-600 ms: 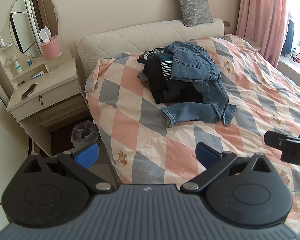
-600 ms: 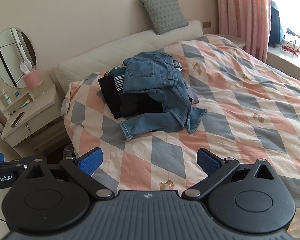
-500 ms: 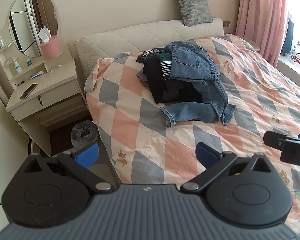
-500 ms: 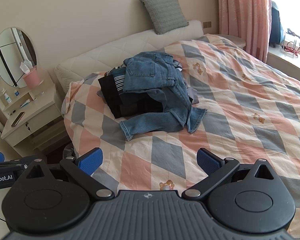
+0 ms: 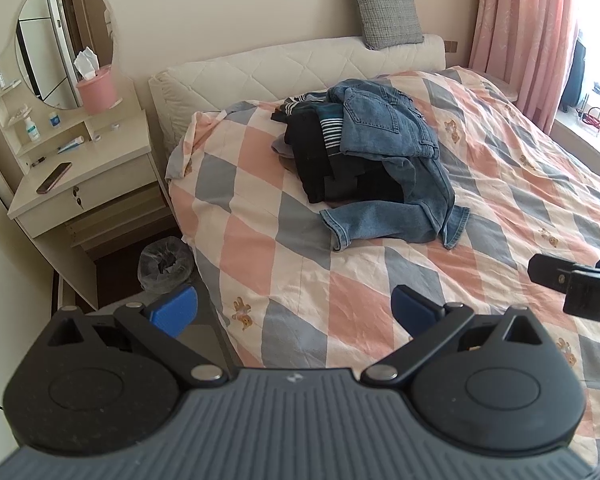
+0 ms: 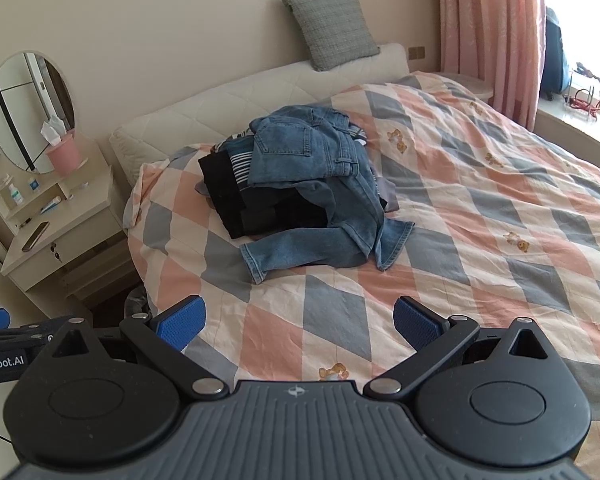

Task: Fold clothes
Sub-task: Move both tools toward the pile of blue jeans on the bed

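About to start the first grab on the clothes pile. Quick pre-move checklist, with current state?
1. Left hand-held gripper open and empty: ok, the blue pads stand wide apart with nothing between them.
2. Right hand-held gripper open and empty: ok, same.
3. Jeans on top of the pile and free to lift: ok, nothing lies on them; one leg trails onto the quilt.
4. Dark clothes under the jeans will stay put: cannot tell, the jeans drape over them.
5. Bare quilt in front of the pile for folding: ok.
6. Grippers close enough to grasp: not ok, both are short of the pile.
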`<state>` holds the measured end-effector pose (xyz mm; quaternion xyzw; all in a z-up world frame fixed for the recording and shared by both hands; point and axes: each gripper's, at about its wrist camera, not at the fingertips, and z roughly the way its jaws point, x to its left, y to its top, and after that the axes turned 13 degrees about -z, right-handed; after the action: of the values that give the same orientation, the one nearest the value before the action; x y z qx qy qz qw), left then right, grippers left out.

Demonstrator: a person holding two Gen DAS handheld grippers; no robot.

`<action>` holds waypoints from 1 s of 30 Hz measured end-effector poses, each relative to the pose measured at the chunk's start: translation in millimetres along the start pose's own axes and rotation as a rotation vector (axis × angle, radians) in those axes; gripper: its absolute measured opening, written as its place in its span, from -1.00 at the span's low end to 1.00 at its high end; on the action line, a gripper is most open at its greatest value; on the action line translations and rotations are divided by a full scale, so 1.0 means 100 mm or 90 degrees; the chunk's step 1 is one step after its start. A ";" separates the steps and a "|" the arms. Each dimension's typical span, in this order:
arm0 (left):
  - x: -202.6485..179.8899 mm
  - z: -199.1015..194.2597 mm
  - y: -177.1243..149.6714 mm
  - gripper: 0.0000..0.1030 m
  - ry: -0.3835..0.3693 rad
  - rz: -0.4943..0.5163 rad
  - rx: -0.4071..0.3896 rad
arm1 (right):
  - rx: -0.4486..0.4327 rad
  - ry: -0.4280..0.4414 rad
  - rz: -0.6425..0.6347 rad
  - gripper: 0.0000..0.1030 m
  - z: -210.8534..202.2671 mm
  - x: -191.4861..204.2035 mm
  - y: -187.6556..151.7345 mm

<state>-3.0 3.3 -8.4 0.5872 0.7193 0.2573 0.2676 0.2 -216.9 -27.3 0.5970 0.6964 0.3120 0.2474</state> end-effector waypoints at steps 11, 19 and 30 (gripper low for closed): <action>0.01 0.06 -0.01 0.98 -0.018 0.008 0.021 | 0.007 -0.003 0.006 1.00 0.04 -0.01 0.01; -0.01 0.14 -0.02 0.98 -0.023 0.019 0.040 | 0.016 -0.002 0.015 1.00 0.09 -0.05 0.01; -0.08 0.22 0.04 0.98 -0.030 0.035 0.040 | 0.024 -0.016 0.057 1.00 0.17 -0.17 0.00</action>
<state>16.5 -3.0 -21.4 0.6205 0.7043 0.2280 0.2588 15.1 -231.5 -38.9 0.6358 0.6717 0.3022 0.2308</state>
